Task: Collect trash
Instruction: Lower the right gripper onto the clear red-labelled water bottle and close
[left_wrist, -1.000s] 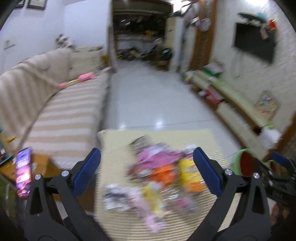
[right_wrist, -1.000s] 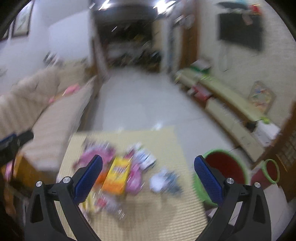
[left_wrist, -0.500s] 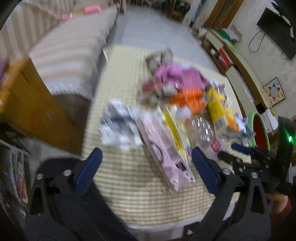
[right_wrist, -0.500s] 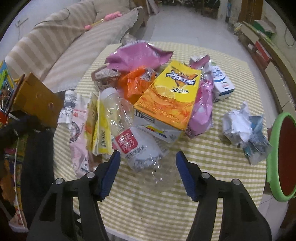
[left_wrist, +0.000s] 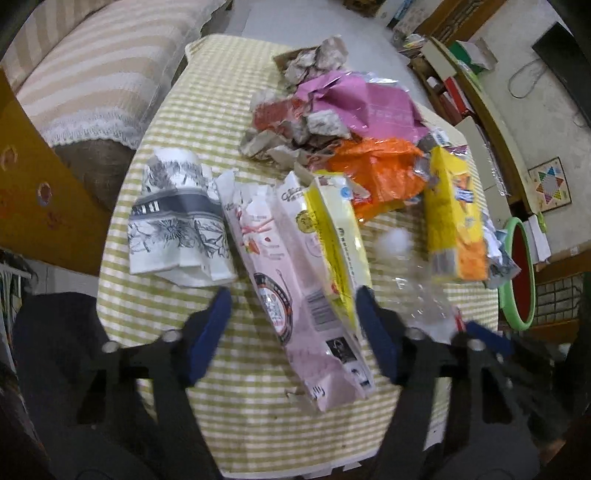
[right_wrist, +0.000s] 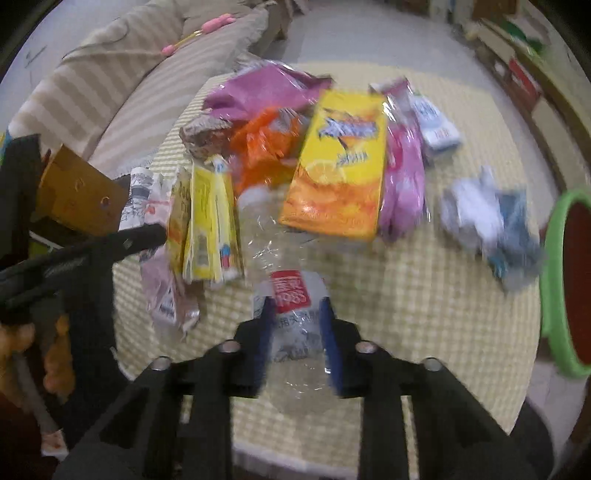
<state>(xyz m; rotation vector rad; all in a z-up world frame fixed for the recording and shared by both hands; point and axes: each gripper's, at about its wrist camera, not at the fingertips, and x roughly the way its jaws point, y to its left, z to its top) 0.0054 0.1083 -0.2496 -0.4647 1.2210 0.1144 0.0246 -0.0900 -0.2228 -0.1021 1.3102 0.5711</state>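
1. Both grippers point steeply down over the trash pile.
2. The surface (left_wrist: 207, 122) wears a green checked cloth; a striped sofa (left_wrist: 96, 74) lies beyond.
3. The left gripper (left_wrist: 293, 321) is closing astride a pink wrapper (left_wrist: 295, 295), pads apart from it.
4. The right gripper (right_wrist: 297, 325) is clamped on a crushed clear bottle (right_wrist: 291, 295).

free: table's near edge (right_wrist: 424, 332) | blocked: wrapper pile (right_wrist: 332, 166) mid-table
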